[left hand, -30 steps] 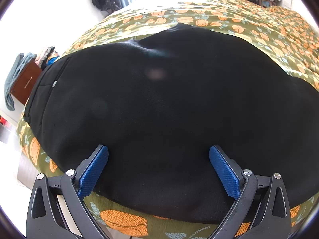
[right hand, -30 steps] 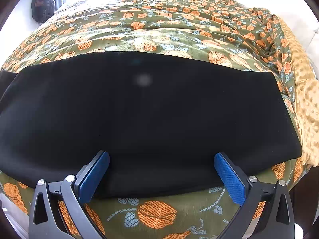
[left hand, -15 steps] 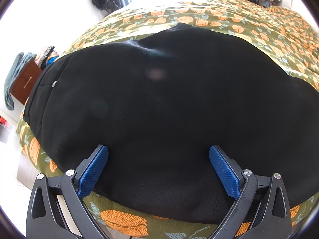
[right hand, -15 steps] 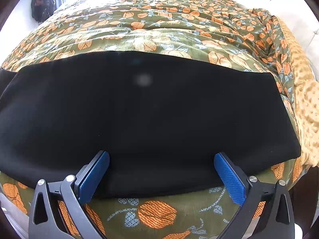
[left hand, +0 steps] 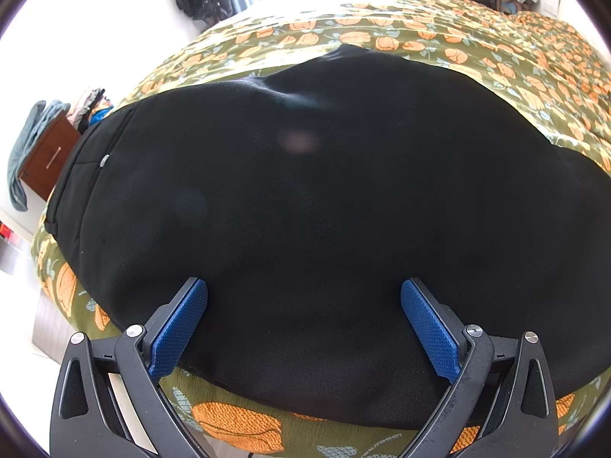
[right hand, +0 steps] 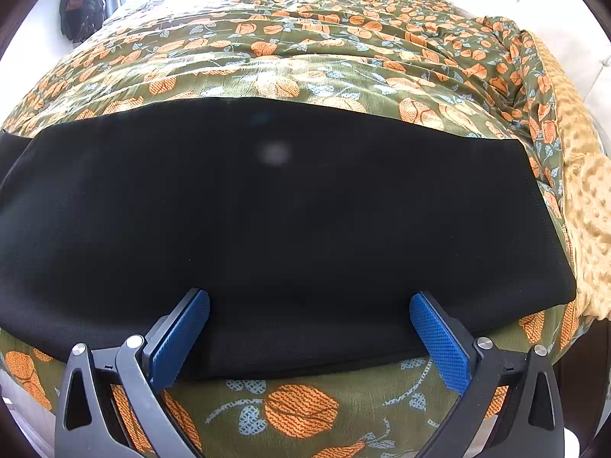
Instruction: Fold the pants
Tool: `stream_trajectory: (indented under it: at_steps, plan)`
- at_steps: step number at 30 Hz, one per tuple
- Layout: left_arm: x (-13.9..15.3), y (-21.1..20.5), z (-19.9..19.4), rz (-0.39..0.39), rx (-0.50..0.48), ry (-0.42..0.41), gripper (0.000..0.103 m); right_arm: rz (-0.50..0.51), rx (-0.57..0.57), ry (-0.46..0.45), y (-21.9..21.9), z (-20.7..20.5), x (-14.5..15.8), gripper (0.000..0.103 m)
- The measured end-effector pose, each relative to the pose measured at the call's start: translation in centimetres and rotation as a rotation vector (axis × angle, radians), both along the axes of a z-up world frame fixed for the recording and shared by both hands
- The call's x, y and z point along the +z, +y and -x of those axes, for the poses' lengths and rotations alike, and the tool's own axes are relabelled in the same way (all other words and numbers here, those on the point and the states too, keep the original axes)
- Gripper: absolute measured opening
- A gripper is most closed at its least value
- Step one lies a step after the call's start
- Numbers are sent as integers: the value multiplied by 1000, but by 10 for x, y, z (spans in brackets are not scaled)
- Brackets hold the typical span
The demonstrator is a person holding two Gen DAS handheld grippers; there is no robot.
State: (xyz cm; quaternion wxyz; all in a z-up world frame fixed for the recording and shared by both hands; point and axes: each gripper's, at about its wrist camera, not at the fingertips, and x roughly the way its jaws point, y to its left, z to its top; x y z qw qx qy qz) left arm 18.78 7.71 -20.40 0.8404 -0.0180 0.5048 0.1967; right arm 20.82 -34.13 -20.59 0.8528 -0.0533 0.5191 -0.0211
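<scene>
- Nothing is shifting between a second ago and now: the black pants are lying just as they were, and both of my grippers are holding the same hover. I am judging this as a pause before the first grasp, with no fold begun since then.
- My left gripper is hanging with its fingers spread wide over the near edge of the waist end, gripping nothing; the waistband button is sitting off to the left.
- My right gripper is likewise standing wide and empty above the near edge of the leg end, whose hem is lying to the right.
- The pants are lying flat along the near side of the bed, close to its edge.
- Beyond the far edge of the pants, the floral bedspread is offering plenty of open room for folding away from me.
</scene>
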Motion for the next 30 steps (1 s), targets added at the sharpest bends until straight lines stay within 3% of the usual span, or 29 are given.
stream_trajectory:
  at_steps: [2,4,6,8,10,13,16,18,20,22,26,28,30]
  plan:
    - [0,0,0,2,-1,1,101,-27,-9,-12,-3,1,3,103]
    - [0,0,0,6,-3,2,101,-131,-27,-25,-18,0,14,103]
    - [0,0,-1,10,-4,3,101,-292,-33,-127,-48,0,42,102]
    - [0,0,0,10,-4,1,101,-387,-85,-262,-95,-3,74,102]
    - [0,0,0,11,-4,-3,101,-484,-112,-286,-144,-19,89,102]
    - [0,1,1,11,-3,-6,101,-593,-129,-175,-213,-53,84,99]
    - [1,1,1,12,-3,-5,101,-618,-79,-54,-238,-69,65,83]
    - [1,1,1,12,-3,-4,101,-680,-48,47,-240,-73,43,75]
    - [1,1,1,14,-4,-2,101,-667,-41,91,-237,-70,28,71]
    - [1,2,2,18,-5,1,101,-677,-30,107,-234,-65,19,68]
    - [1,3,2,16,-4,-1,101,-800,58,134,-229,-62,16,58]
    - [1,3,1,13,-2,-4,101,-848,116,142,-221,-58,18,58]
    - [1,3,2,12,-1,-5,101,-795,126,181,-210,-58,12,58]
